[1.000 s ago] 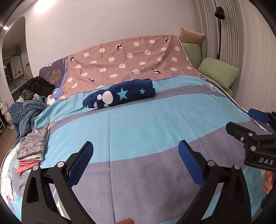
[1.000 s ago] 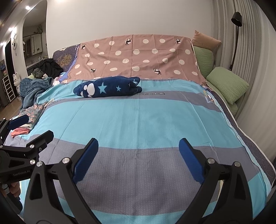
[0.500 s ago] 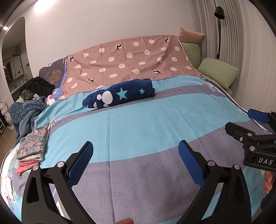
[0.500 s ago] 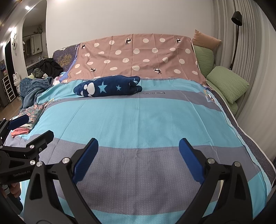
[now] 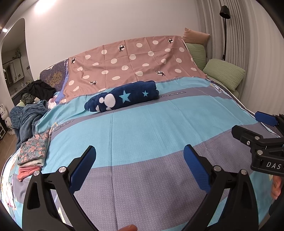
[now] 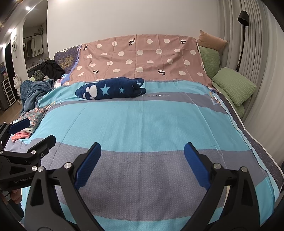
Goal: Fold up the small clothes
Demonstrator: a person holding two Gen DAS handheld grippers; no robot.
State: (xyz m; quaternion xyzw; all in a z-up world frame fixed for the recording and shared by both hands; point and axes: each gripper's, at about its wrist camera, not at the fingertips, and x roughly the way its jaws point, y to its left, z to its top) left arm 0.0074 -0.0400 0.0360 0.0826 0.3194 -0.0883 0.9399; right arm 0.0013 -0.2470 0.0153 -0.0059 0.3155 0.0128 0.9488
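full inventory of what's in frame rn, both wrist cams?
Bedspread: 1, turquoise and grey bands, covers the bed.
Polka-dot sheet: 1, dusty pink, head end.
Rolled blanket: 1, navy with stars, far middle.
Folded clothes stack: 1, floral on top, left edge.
Unfolded clothes pile: 1, blue, black, far left.
Pillows: 3, two green, one tan, right.
Floor lamp: 1, black, right wall.
Left gripper: open, empty.
Right gripper: open, empty.

A big bed (image 6: 257,156) fills the room, with a white wall (image 6: 124,17) behind and a black lamp (image 6: 242,16) beside it.
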